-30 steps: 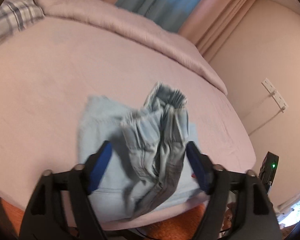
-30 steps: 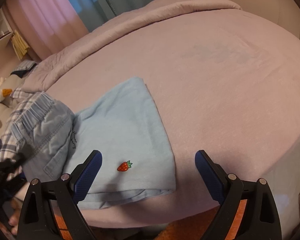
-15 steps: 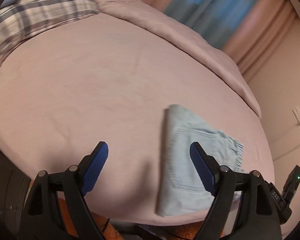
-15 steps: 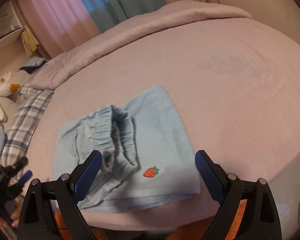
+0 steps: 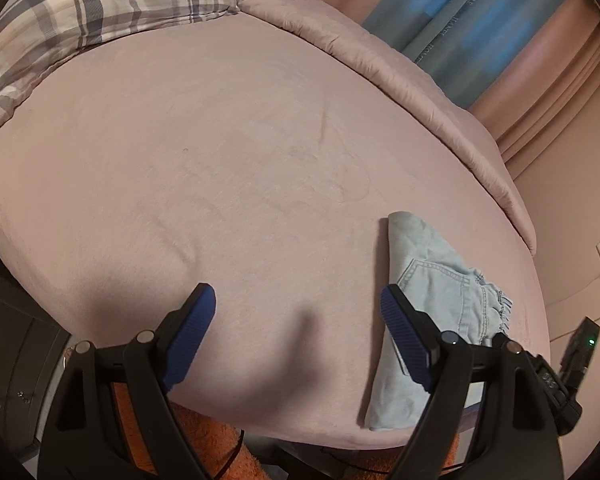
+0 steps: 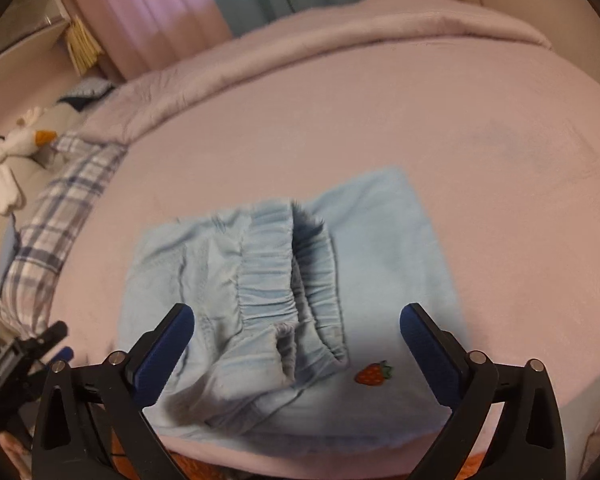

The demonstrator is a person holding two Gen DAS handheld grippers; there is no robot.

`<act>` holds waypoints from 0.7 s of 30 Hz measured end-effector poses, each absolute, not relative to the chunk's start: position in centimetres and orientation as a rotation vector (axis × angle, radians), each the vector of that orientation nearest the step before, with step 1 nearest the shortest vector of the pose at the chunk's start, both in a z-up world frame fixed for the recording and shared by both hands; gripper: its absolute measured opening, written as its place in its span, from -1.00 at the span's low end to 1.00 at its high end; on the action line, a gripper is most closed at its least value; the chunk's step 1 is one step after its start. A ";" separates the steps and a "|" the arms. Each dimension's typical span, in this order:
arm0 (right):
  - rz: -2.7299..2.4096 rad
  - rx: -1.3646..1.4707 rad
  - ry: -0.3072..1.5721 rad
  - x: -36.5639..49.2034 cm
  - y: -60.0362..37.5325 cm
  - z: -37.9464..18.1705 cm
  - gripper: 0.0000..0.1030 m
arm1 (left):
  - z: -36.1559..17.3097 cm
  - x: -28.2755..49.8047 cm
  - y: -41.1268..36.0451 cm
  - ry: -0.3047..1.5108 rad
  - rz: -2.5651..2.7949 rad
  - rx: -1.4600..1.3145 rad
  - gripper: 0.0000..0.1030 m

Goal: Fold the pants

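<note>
Right wrist view: pants (image 6: pixel 284 300) lie bunched near the bed (image 6: pixel 500 160) edge, waistband up, apparently atop a folded blue cloth (image 6: pixel 400 240). Both the right gripper (image 6: pixel 296 336) and left gripper (image 5: pixel 298 312) gape, empty. Next: grasp the waistband and flatten.

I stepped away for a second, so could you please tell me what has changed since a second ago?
The denim pants, a second ago bunched between the left gripper's fingers, now lie released on the light blue garment. That gripper swung left, open. The right gripper stayed open; the garment stayed put.
</note>
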State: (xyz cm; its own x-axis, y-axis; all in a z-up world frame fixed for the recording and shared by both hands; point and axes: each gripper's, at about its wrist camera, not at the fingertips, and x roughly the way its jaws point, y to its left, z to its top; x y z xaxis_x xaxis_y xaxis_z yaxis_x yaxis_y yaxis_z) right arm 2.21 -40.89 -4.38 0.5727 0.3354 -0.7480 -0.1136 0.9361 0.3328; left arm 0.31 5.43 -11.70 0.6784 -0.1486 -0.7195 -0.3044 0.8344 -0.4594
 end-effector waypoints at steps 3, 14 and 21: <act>0.300 0.270 0.967 3.1 -39.9 -5.6 0.98 | -12.0 0.3 5.7 0.838 0.101 -0.599 0.66; 0.327 0.282 0.918 4.2 -38.2 -5.1 0.01 | -12.4 0.1 5.6 0.853 0.086 -0.607 0.66; 0.408 0.330 0.777 1.9 -40.1 -0.1 -0.35 | -12.3 0.2 4.9 0.865 0.084 -0.575 0.66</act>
State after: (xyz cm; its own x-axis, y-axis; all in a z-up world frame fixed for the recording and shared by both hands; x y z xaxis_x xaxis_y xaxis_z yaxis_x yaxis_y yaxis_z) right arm 1.88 -40.06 -0.14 0.6421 0.4696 -0.6060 -0.2313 0.8723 0.4309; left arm 0.20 4.85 -12.34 0.6555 -0.1575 -0.7386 -0.2964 0.8459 -0.4434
